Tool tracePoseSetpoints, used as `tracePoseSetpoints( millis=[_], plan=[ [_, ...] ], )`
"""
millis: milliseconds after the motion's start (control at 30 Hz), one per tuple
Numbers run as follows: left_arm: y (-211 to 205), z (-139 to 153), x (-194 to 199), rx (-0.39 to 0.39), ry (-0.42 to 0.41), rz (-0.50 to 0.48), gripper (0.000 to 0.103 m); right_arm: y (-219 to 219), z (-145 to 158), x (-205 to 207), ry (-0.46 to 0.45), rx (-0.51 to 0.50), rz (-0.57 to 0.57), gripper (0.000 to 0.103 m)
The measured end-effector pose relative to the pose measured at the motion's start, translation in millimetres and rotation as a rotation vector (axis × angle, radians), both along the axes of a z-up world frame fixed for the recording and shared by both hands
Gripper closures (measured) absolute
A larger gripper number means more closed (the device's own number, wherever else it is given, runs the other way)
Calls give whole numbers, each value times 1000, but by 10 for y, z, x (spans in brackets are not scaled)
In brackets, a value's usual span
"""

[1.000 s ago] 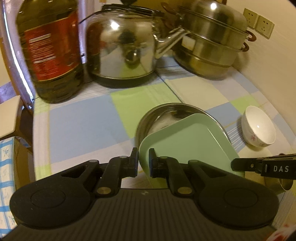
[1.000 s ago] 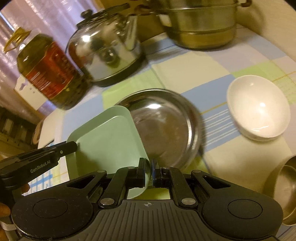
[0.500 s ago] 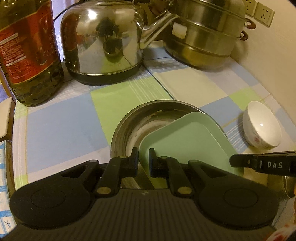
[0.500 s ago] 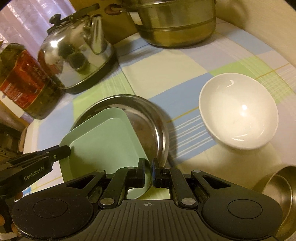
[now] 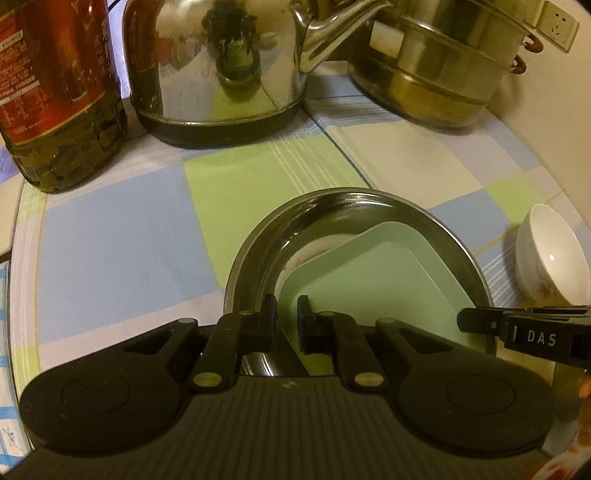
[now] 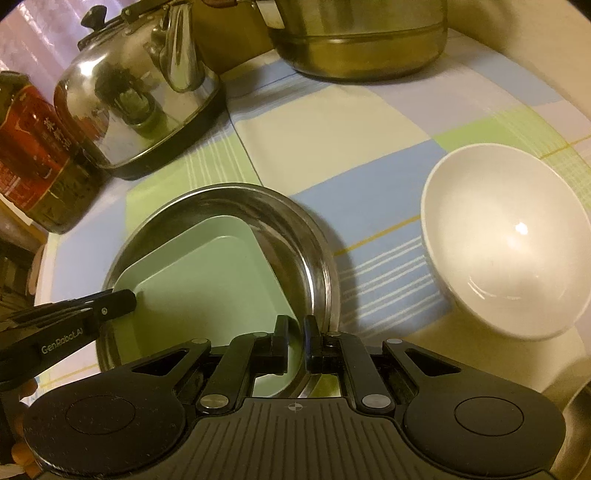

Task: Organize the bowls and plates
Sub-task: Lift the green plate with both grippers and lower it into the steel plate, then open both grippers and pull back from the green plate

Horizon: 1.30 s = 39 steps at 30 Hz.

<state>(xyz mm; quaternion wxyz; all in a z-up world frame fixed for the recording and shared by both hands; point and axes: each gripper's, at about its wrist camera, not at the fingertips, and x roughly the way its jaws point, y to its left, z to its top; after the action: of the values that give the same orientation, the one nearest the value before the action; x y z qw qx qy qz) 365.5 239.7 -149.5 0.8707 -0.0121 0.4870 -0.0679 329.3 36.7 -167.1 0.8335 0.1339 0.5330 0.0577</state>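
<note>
A pale green square plate (image 5: 369,288) (image 6: 207,280) sits low inside a round steel plate (image 5: 258,240) (image 6: 310,236) on the checked cloth. My left gripper (image 5: 287,314) is shut on the green plate's left edge, and its tip also shows in the right wrist view (image 6: 129,299). On the opposite edge my right gripper (image 6: 295,328) is shut on the same plate, with its tip visible from the left wrist (image 5: 465,320). Whether the green plate touches the steel floor I cannot tell. A white bowl (image 6: 506,251) (image 5: 550,258) stands upright to the right of the steel plate.
At the back stand a steel kettle (image 5: 221,66), an oil bottle (image 5: 59,92) to its left and a stacked steel steamer pot (image 5: 436,66) to its right. Wall with sockets (image 5: 557,22) closes the right side. A steel bowl's rim (image 6: 580,406) shows at bottom right.
Both grippers have carried the green plate forward and down. It hung partly over the steel plate's near rim before; now it sits inside the rim.
</note>
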Motion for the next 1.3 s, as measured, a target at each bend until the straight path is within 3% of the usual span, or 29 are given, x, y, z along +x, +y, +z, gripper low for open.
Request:
tracePoseSetpoints(
  millis=[467,633,733,1300],
  plan=[
    [37,-68,24,-31,41,17,83,66,-93,98,-15,-13,29,92],
    [45,-61,19,-41,46,15,80,70,-60,87,-44,-1,26,71],
    [41,-45,6,-46,45,15,78,83,-23,74,-59,4,32,65],
    [39,342,-311,-69,-18,7,74,30,277,-187,-109,43,17,62]
  ],
)
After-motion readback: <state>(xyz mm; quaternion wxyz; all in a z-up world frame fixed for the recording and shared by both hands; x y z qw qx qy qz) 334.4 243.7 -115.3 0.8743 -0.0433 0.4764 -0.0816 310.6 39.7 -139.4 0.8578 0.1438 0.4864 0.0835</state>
